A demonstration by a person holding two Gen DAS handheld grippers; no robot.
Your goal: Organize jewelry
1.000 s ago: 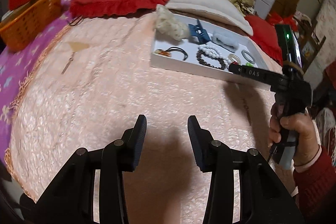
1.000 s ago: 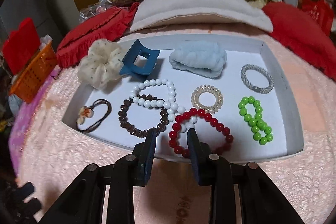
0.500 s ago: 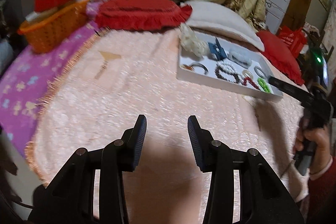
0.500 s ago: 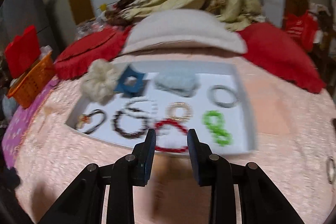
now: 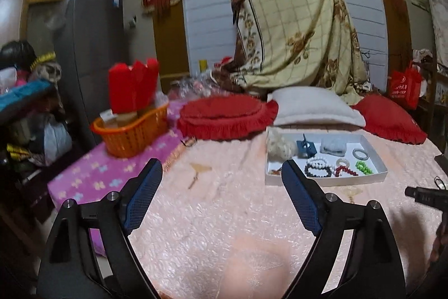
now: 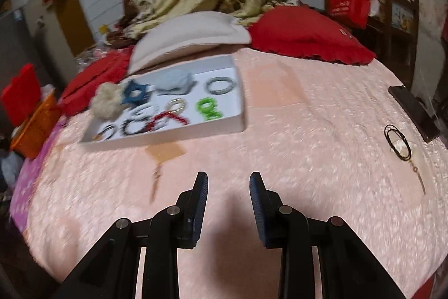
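The shallow white cardboard tray [image 6: 236,100] is seen at about 10 o'clock in the right wrist view, but its contents are smeared by blur — a green bead bracelet [image 6: 208,109], a red bead bracelet [image 6: 168,121] and what is probably a blue claw clip [image 6: 134,95] can be made out. In the left wrist view the tray [image 5: 324,180] is partly hidden behind a fingertip. White print on the red shopping bag [image 5: 403,86] at 2 o'clock cannot be read. A black hair tie [image 6: 397,141] is seen at 3 o'clock on the pink textured bedspread [image 6: 294,136]. The left gripper [image 5: 221,194] is spread wide, empty; the right gripper [image 6: 229,198] is released — nothing is held.
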